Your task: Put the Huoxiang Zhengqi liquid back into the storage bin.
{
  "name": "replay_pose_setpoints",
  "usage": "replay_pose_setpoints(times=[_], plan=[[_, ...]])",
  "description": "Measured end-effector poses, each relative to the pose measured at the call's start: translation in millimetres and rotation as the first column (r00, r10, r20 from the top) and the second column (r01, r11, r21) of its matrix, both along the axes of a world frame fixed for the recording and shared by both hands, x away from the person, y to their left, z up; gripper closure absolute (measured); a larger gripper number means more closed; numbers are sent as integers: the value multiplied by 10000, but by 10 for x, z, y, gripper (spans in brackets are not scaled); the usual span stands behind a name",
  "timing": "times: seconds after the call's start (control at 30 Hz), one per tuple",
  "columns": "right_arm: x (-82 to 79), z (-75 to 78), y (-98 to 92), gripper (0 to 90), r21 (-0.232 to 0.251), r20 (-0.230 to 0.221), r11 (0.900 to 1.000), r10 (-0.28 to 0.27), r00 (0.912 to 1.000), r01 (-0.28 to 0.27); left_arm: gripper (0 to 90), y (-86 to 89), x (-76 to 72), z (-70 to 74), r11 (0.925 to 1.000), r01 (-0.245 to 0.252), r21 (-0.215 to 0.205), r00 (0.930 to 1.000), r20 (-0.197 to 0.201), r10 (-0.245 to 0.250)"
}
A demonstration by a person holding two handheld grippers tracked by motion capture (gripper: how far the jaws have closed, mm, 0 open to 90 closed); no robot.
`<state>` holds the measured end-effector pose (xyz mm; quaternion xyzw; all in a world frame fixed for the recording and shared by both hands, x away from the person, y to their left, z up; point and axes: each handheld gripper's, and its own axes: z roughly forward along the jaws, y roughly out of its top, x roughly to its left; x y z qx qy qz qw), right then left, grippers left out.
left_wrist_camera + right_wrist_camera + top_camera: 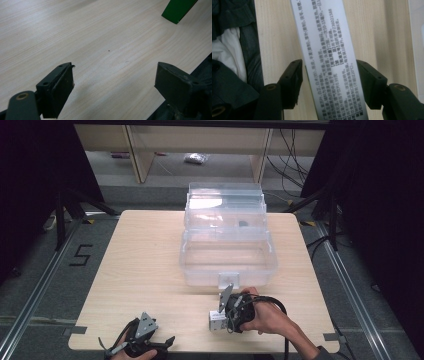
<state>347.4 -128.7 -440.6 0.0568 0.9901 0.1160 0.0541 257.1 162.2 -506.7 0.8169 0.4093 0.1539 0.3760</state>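
High view: a clear plastic lidded bin (227, 255) sits on a pale woodgrain table (145, 265); just before it, the right gripper (223, 319) grasps a small white box (216, 321). Left gripper view: left gripper (113, 82) released, jaws wide over bare wood. Right gripper view: jaws clamp the printed box (329, 60)
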Motion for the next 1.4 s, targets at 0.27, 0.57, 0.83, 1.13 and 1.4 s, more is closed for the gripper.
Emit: replay_pose_setpoints(times=[0.27,0.57,0.83,1.13,1.4], plan=[[-11,-39,-17,529,-297,-194,9996,-25,9998,19,148,27,9,11,9986,238,470,9997,-75,-234],[21,-16,-28,635,-592,-390,9964,583,9975,-606,148,1,-3,3,10000,-20,56,10000,4,20],[40,25,-72,647,-211,-343,9940,1063,9937,-1070,148,6,4,0,9999,40,124,10000,-20,-39],[72,198,-131,647,44,-377,9994,354,9987,-352,148,10,2,6,9997,-5,240,10000,23,5],[100,351,-194,647,41,-398,9999,96,9992,-95,148,13,10,1,9996,39,268,10000,13,-39]])
